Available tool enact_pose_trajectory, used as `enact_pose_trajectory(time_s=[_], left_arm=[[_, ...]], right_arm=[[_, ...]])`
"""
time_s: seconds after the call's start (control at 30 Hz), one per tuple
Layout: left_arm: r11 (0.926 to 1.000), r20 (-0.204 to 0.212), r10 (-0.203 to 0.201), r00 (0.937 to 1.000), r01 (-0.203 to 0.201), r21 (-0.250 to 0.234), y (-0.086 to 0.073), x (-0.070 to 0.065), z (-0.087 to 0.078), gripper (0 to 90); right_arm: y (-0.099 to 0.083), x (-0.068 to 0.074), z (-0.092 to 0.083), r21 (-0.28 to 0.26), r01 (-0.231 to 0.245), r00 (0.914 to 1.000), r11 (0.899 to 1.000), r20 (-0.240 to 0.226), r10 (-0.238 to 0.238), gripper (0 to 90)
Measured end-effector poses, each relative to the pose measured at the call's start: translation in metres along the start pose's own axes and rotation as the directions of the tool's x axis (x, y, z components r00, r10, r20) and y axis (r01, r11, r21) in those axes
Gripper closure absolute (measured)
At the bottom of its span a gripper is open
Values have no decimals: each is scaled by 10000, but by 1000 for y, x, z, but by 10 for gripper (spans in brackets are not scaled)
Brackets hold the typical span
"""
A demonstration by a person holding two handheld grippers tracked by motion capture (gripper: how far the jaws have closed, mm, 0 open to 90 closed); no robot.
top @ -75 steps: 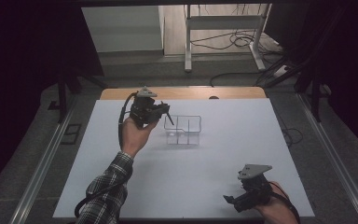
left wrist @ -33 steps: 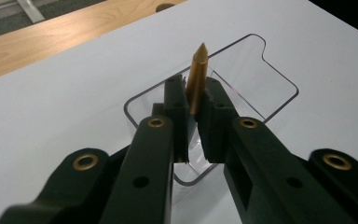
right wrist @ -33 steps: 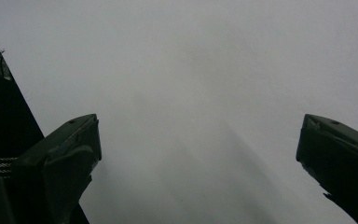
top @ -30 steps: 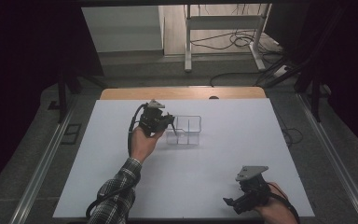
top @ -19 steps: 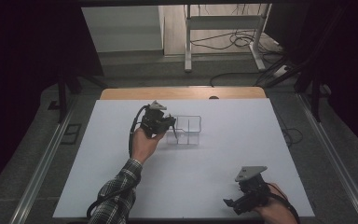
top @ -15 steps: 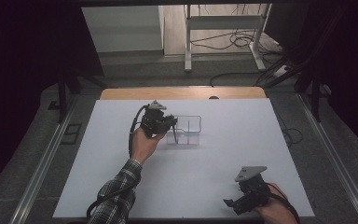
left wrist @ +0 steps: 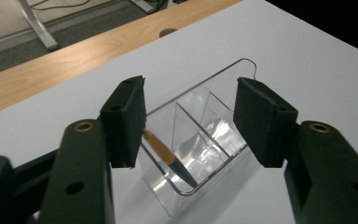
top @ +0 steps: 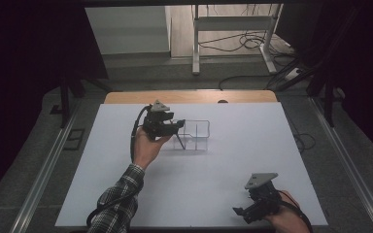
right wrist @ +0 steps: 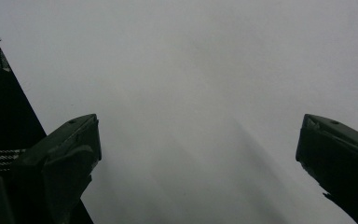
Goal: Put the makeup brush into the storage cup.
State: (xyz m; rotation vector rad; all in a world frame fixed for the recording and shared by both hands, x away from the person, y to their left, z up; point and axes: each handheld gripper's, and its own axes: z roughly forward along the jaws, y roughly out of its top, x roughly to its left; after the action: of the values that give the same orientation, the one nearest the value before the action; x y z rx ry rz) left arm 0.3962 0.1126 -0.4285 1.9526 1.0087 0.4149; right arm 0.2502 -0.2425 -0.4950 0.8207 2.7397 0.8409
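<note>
your left gripper (left wrist: 189,123) lets go of a pencil (left wrist: 168,157) into the clear organizer (left wrist: 200,140).

your left gripper hovers over the near end of the clear organizer (top: 194,136), which stands on the white table (top: 252,141) a little left of centre toward the far edge. its jaws have just been opening and press on nothing; the pencil leans tip down in the nearest compartment, its top end just beside one pad. your right gripper (top: 255,208) sits low over the table's near right corner, well apart from the organizer, jaws spread wide with bare table (right wrist: 191,93) between them.
</note>
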Motion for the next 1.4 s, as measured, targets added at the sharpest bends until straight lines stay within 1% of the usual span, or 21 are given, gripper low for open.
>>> enact_pose_trajectory(time_s=[0.1,0.13,0.17,0.2,0.23,0.27,0.3,0.33,0.43,0.63,0.73,0.8,0.97,1.23,1.4], left_arm=[[9999,-64,-86,9999,86,-71,0,3,-5,391],[9999,-71,-139,9999,139,-63,0,4,-6,351],[9997,-97,-216,9997,215,-122,0,5,-7,351],[9997,-107,-206,9997,205,-110,0,6,-9,331],[9997,-96,-228,9997,227,-127,0,7,-10,331],[9995,-99,-285,9995,284,-155,0,7,-11,302],[9994,-99,-313,9995,312,-161,0,8,-12,302],[9991,-53,-363,9993,362,-197,-1,9,-14,282],[9992,24,-361,9993,361,-192,-1,10,-16,247],[9996,123,-179,9998,182,-209,-6,8,-21,196],[9995,247,-233,9994,239,-211,-10,8,-22,180],[9996,377,-200,9991,207,-176,-13,7,-24,153],[9999,424,-96,9991,101,-119,-17,5,-27,123],[9997,576,-57,9983,69,-213,-21,4,-36,82],[9996,656,251,9975,-243,-130,-23,0,-41,49]], right_arm=[[0,0,0,7,-2,10000,10000,6,2,0],[0,0,0,8,-14,10000,10000,-18,14,0],[0,0,0,8,-14,10000,10000,-18,14,0],[0,0,0,24,-1,10000,10000,13,1,0],[0,0,0,24,-1,10000,10000,13,1,0],[0,0,0,22,-4,10000,10000,11,4,0],[0,0,0,22,-4,10000,10000,11,4,0],[0,0,0,17,-3,10000,10000,14,3,0],[0,0,0,10,-5,10000,10000,13,5,0],[0,0,-1,-60,27,10000,10000,51,-27,0],[0,0,-1,-88,11,10000,10000,62,-11,0],[1,0,-1,-98,50,10000,9999,68,-49,0],[1,0,-1,-113,44,10000,9999,77,-43,0],[1,0,-1,-162,55,9999,9999,124,-53,0],[1,0,-1,-145,76,9999,9999,125,-74,0]])
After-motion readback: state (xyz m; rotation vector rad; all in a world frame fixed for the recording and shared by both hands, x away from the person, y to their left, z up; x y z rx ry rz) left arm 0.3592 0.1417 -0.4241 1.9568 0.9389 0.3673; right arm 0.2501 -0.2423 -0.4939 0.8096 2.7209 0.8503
